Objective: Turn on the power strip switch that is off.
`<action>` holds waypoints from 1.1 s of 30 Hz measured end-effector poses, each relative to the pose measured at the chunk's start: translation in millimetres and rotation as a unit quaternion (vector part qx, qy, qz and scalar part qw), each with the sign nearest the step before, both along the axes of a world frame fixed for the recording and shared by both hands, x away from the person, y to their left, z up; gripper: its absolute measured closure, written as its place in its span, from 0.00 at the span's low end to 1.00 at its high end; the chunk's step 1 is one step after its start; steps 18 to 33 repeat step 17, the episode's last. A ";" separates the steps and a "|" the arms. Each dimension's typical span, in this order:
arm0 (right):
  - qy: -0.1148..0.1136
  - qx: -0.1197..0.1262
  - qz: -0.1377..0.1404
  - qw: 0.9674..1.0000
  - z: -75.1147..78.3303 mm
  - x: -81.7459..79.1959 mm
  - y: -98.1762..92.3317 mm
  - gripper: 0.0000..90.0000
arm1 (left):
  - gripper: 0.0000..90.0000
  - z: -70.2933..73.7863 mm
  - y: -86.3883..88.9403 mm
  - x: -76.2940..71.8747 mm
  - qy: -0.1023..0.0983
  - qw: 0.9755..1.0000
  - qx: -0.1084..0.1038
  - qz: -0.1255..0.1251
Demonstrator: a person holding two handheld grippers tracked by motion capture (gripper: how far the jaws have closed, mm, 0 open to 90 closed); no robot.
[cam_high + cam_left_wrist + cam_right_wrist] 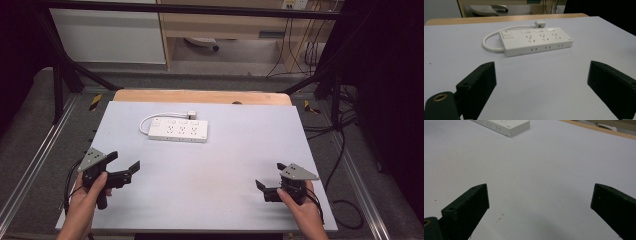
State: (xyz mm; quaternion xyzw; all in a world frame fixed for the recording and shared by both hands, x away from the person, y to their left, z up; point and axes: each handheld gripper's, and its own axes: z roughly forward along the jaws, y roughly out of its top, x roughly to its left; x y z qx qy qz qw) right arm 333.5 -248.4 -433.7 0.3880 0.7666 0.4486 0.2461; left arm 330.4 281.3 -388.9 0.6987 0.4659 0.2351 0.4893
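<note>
A white power strip (179, 130) lies flat on the far middle of the pale table (215, 170), its short white cord (147, 121) looped round to a plug (190, 114) behind it. In the left gripper view the power strip (536, 41) sits straight ahead, well beyond the jaws. My left gripper (124, 161) is held low at the near left, open and empty, with jaws wide apart (541, 75). My right gripper (270, 175) is at the near right, also open and empty (540, 195). A corner of the power strip (506, 126) lies far ahead of it.
A wooden strip (200, 96) runs along the table's far edge. Black frame bars (60, 75) stand at both far corners, and cables (345, 150) trail over the floor on the right. Bare table surface lies between the grippers and the power strip.
</note>
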 end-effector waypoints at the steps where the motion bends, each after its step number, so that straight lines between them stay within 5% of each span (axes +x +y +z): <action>1: 0.000 0.000 0.000 1.000 0.0 0.1 0.0 0.02 | 0.10 -2.1 -0.8 -2.2 -0.002 1.000 0.001 -0.002; 12: 0.006 -0.001 -0.010 1.000 -2.2 2.2 -0.9 0.03 | 0.10 -29.4 -14.7 -24.3 0.006 0.999 0.018 -0.039; 17: 0.029 -0.015 -0.037 0.999 -8.4 10.4 -3.5 0.03 | 0.10 -40.1 -26.9 -27.7 0.015 0.996 0.051 -0.069; 33: 0.029 -0.015 -0.037 0.999 -8.4 10.4 -3.5 0.03 | 0.10 -40.1 -26.9 -27.7 0.015 0.996 0.051 -0.069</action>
